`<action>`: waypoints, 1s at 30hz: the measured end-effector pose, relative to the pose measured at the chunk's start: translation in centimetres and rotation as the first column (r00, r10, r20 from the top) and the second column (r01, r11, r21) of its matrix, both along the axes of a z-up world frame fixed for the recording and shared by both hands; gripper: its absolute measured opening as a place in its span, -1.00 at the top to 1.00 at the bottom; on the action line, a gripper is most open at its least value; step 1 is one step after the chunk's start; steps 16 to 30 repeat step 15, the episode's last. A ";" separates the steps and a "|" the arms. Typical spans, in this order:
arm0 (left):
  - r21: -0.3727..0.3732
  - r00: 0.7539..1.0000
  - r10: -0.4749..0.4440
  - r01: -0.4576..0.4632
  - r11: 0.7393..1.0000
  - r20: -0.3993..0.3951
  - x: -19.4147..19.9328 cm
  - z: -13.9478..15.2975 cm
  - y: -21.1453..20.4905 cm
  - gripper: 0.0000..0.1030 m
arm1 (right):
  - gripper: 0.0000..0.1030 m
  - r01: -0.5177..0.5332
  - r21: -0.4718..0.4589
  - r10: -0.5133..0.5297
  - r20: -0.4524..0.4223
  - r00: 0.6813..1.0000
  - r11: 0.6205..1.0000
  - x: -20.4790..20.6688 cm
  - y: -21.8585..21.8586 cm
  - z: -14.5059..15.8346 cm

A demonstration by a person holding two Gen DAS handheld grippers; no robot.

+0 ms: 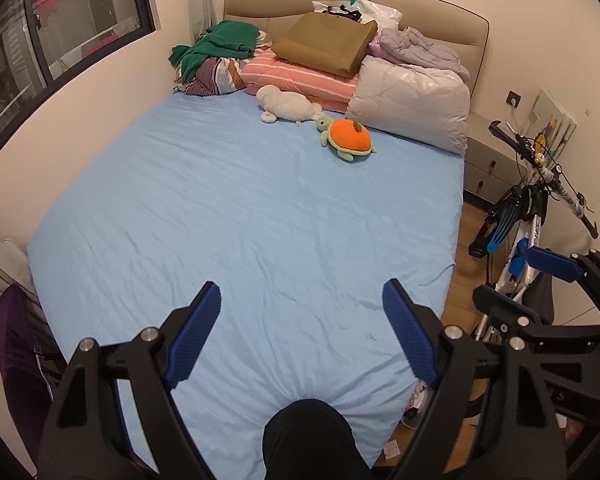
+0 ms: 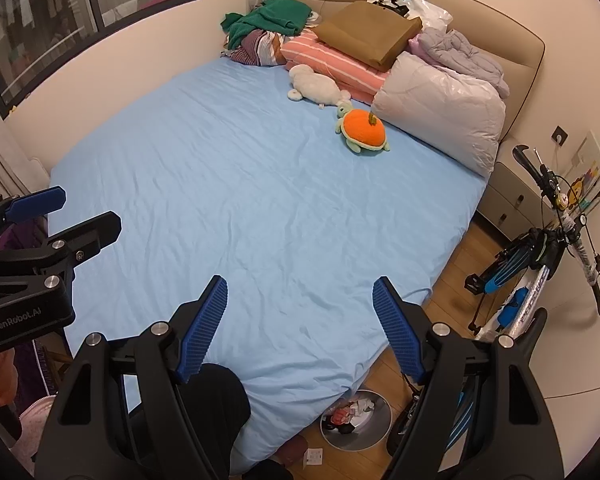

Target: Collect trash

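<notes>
A round grey waste bin (image 2: pixel 366 436) stands on the wooden floor at the foot corner of the bed, holding crumpled paper and wrappers (image 2: pixel 346 412). A small white paper scrap (image 2: pixel 314 457) lies on the floor beside it, and the same scrap (image 1: pixel 392 449) shows in the left wrist view. My right gripper (image 2: pixel 300 282) hangs open over the bed's near edge with nothing between its blue pads. My left gripper (image 1: pixel 302 286) is open too, above the blue sheet and empty. Each gripper shows in the other's view: the left gripper (image 2: pixel 90 207) and the right gripper (image 1: pixel 516 280).
A bed with a light blue sheet (image 2: pixel 260 184) fills the room. Two plush toys (image 2: pixel 364 132), pillows, clothes and a brown paper bag (image 2: pixel 366 32) lie near the headboard. A bicycle (image 2: pixel 540 248) and a nightstand (image 2: pixel 512 196) stand at the right. A person's dark-trousered knee (image 1: pixel 308 432) is below.
</notes>
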State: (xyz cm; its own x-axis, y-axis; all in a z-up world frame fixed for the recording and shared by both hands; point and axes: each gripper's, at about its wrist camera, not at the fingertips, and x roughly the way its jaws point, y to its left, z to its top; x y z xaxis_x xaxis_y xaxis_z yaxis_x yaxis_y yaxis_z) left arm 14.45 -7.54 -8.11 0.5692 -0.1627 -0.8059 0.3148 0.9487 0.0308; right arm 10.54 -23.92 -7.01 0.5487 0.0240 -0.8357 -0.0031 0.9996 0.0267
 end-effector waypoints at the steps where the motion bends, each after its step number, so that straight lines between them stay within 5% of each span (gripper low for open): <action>1: 0.000 1.000 -0.002 0.002 1.000 -0.003 0.0 0.0 0.0 -0.60 | -0.41 0.001 -0.001 -0.001 0.000 1.000 1.000 0.0 0.0 0.0; 30: -0.007 0.999 0.024 -0.024 1.000 -0.041 0.1 -0.4 0.3 -0.60 | -0.41 0.005 -0.010 -0.005 0.004 1.000 1.000 -0.1 -0.1 0.0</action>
